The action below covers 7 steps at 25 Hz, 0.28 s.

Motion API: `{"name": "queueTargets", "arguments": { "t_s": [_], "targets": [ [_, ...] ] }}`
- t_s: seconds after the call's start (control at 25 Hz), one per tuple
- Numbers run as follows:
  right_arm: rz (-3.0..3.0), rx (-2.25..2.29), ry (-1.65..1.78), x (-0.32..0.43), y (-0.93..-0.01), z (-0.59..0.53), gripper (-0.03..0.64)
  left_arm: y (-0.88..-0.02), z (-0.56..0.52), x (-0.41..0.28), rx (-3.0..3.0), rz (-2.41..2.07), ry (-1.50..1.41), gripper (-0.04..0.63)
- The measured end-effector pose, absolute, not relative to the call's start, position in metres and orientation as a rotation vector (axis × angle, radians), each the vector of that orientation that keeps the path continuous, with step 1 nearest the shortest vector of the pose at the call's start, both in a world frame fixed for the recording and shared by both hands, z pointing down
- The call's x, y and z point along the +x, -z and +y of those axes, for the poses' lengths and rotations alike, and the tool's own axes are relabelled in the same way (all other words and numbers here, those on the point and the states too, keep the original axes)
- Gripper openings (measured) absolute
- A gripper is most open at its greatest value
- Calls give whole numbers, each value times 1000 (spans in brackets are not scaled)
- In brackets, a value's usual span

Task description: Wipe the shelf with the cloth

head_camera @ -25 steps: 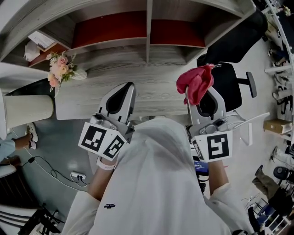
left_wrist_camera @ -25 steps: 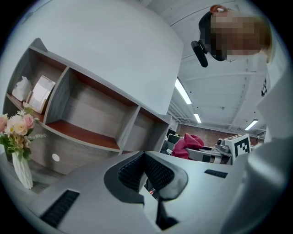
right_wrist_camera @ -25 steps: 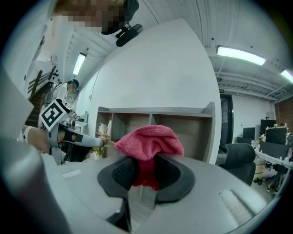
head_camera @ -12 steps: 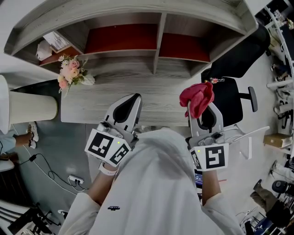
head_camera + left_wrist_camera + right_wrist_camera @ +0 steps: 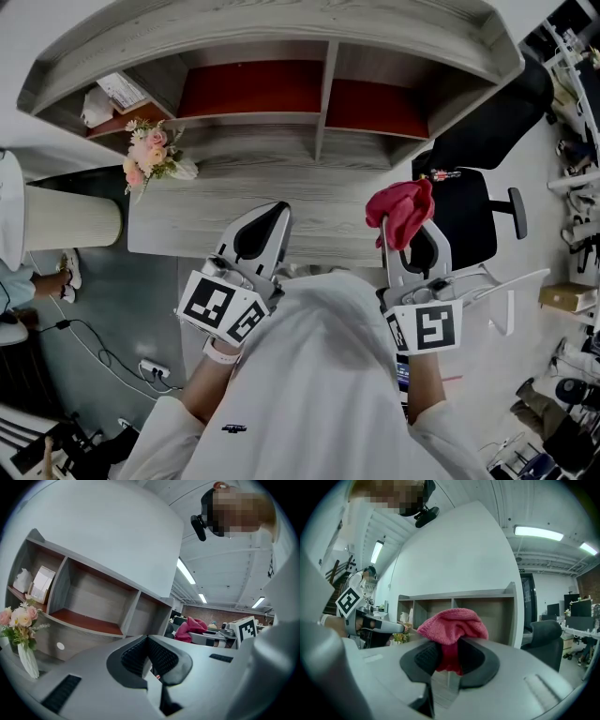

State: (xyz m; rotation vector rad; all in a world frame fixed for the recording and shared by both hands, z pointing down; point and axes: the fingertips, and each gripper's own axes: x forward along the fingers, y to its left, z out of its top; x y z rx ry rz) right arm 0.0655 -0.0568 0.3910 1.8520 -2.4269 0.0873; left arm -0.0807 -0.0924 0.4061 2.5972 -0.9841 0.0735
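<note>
Grey wood-grain desk (image 5: 216, 211) with a shelf unit (image 5: 322, 103) standing along its back edge. The unit has open compartments divided by grey uprights, and their floors are red-brown. The leftmost compartment holds a small box (image 5: 120, 91) and something white and crumpled (image 5: 94, 108). Vase of pink and white flowers (image 5: 150, 155) near the desk's back left corner. Black office chair (image 5: 469, 206) just off the desk's right end. Grey floor to the left, with a power strip (image 5: 153, 368) and cable. Open office behind, strip lights (image 5: 536, 532) on the ceiling.

Right gripper (image 5: 449, 645): jaws clamped on the cloth (image 5: 452, 625), the pads pressing its lower folds from both sides. The cloth's bulk bunches up and spills over the jaw tips. From the head view the cloth (image 5: 401, 208) hangs in the air over the desk's front right corner, well apart from the shelf compartments and touching neither shelf nor desk top, as far as can be seen.

Cloth: pink-red, knitted or terry texture, crumpled into a rounded wad with a darker fold pinched between the pads.

Left gripper (image 5: 146, 638): jaw tips together, nothing between them. It is held over the desk's front edge, left of centre, and points toward the shelf unit.
</note>
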Motion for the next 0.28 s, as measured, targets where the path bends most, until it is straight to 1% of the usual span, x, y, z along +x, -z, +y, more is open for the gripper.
{"name": "queueTargets", "arguments": {
  "t_s": [0.28],
  "targets": [
    [-2411,1863,-95,69,-395,-58,97,-408,-96,-77,2603,-962,-77,2]
  ]
}}
